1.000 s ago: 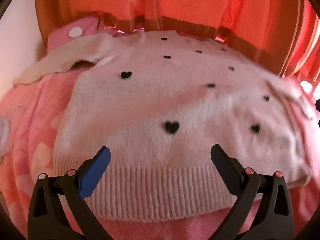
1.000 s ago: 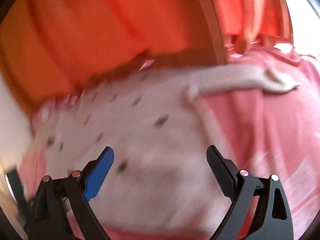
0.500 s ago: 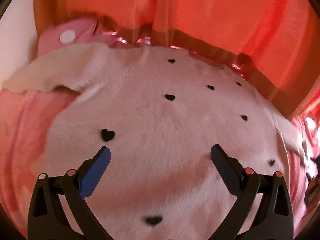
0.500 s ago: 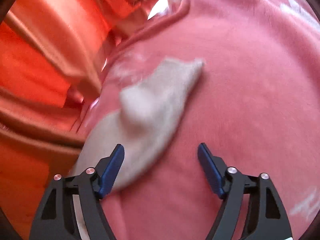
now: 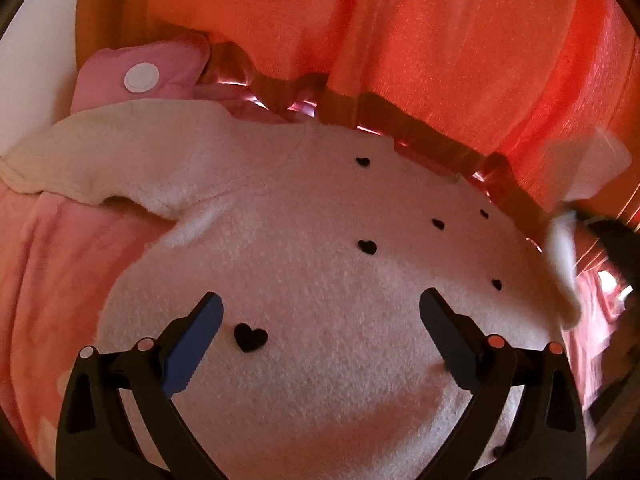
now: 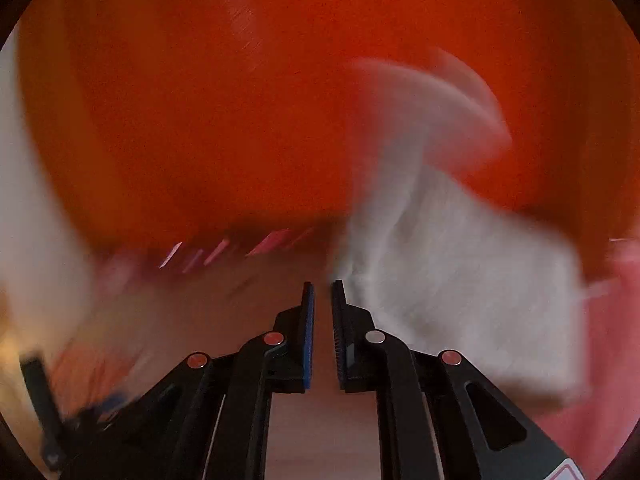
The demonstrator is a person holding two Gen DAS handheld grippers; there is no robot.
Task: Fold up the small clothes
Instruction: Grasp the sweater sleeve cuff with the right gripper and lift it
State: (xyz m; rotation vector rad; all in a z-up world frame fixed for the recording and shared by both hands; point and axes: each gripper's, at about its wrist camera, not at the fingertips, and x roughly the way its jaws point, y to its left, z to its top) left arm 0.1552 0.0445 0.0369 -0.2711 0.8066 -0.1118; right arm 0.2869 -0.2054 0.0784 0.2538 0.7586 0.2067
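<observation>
Since a second ago the right gripper (image 6: pixel 322 300) has swung off the flat body of the sweater (image 5: pixel 320 280) to its right sleeve (image 6: pixel 460 280), and its jaws have just been closing; they now stand nearly together with only a thin slot between them. That wrist view is badly smeared, so whether the sleeve cloth is actually caught between the pads cannot be told. It rises in a pale, blurred fold just right of them, lifted against the orange curtain (image 5: pixel 400 40). Meanwhile the left gripper (image 5: pixel 320 320) has travelled up the sweater from its ribbed hem and hangs wide open and empty over the chest, near a black heart (image 5: pixel 250 338).

Taking the sweater as landmark: it lies flat on a pink blanket (image 5: pixel 60 280), neck edge towards the curtain, left sleeve (image 5: pixel 100 160) stretched out to its left, with a pink cushion (image 5: pixel 140 76) just beyond that sleeve.

Fluffy knit like this looks light, soft and limp. It will likely sag and stretch rather than hold a crease, and it should not slip easily. Best holds, I judge, are the cuffs, the shoulder seams and the hem, where the fabric is thicker.
</observation>
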